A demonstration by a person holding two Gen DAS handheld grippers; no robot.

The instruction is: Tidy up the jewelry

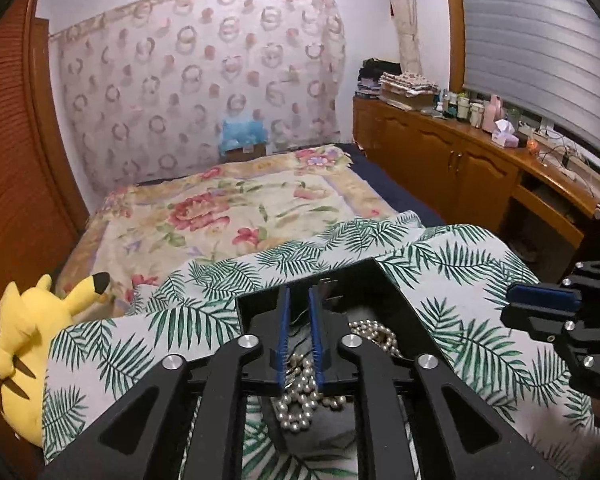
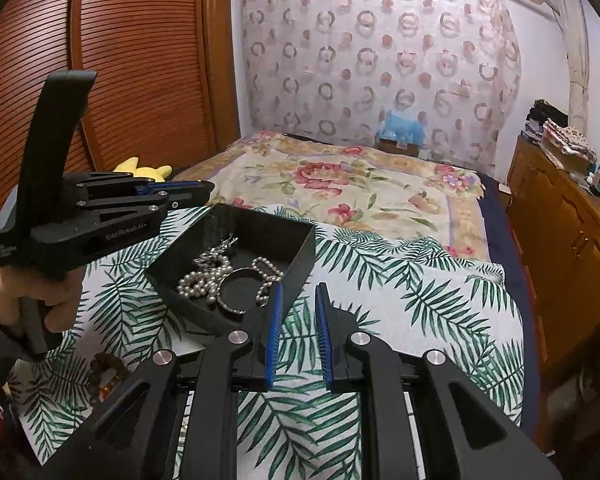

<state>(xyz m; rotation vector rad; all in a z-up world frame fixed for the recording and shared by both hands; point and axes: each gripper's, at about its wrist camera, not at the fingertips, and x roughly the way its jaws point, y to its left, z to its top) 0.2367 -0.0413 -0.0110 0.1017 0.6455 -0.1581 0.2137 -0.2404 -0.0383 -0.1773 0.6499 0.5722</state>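
Right wrist: beaded bracelet (image 2: 107, 374) beside black box (image 2: 296, 256).

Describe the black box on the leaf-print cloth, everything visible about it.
The black box is a lidless, square, shallow tray with thin upright walls, matte like card. It sits flat, corner towards the camera, on the leaf-print cloth spread over the bed. Inside lie a heap of pearl strands, a thin ring-shaped bangle and a silvery chain. The left gripper hovers above it with narrowly parted fingers.
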